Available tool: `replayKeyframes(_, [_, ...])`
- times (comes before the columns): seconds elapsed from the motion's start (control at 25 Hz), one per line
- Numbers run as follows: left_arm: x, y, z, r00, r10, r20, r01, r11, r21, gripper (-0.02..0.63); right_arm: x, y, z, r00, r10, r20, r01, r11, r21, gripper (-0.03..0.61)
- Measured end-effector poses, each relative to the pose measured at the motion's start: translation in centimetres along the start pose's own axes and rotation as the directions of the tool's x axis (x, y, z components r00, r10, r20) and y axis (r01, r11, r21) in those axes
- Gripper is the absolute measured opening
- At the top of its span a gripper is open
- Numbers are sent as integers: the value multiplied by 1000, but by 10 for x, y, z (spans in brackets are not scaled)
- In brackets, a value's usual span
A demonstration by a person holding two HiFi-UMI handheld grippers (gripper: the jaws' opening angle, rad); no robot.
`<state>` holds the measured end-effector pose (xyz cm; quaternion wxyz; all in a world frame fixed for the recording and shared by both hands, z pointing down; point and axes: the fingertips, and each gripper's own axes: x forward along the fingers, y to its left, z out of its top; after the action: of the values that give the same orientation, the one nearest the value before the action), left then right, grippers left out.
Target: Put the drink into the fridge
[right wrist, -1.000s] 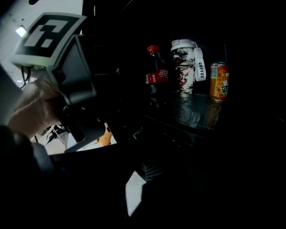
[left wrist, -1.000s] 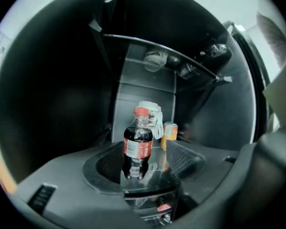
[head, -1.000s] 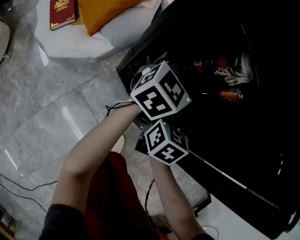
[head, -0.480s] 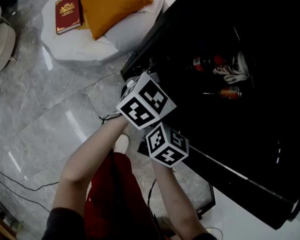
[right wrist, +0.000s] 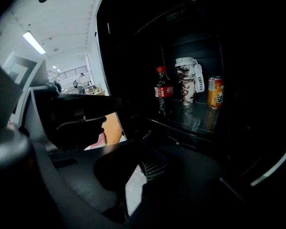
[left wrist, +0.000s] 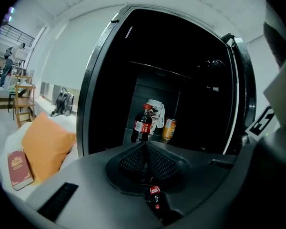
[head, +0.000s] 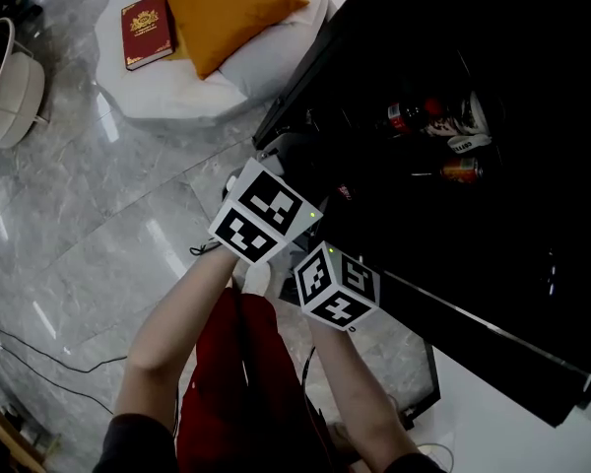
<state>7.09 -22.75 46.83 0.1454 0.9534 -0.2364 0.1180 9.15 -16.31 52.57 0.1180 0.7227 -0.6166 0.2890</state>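
Observation:
A cola bottle (left wrist: 143, 124) with a red cap stands upright on a shelf inside the open black fridge (head: 453, 57). A white patterned cup (left wrist: 157, 114) and an orange can (left wrist: 169, 128) stand beside it. My left gripper (left wrist: 145, 149) is shut with nothing between its mesh pads and points at the bottle from outside the fridge. Beside it, my right gripper (right wrist: 142, 162) faces the same shelf from the right; its jaws look shut and empty in the dark. In the head view both marker cubes, left (head: 261, 213) and right (head: 337, 286), hover at the fridge's front edge.
The fridge door (head: 492, 353) stands open on the right. A white round pouf (head: 177, 87) on the marble floor carries an orange cushion (head: 231, 8) and a red book (head: 147, 32). A thin cable (head: 39, 358) runs across the floor at the left.
My left gripper has drawn back down and to the left, away from the fridge opening. The right gripper has stayed almost in place. The bottle stays on the shelf.

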Motion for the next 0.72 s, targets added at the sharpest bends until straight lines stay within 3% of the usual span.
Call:
replayKeyframes(0.56, [-72, -1, 3, 992, 123, -40, -126, 988, -92, 11, -42, 18, 34, 999, 44, 22, -44, 999, 17, 17])
replayKeyframes(0.72, [-85, -8, 10, 986, 157, -48, -160, 985, -67, 11, -53, 23, 40, 997, 70, 13, -70, 997, 13, 17])
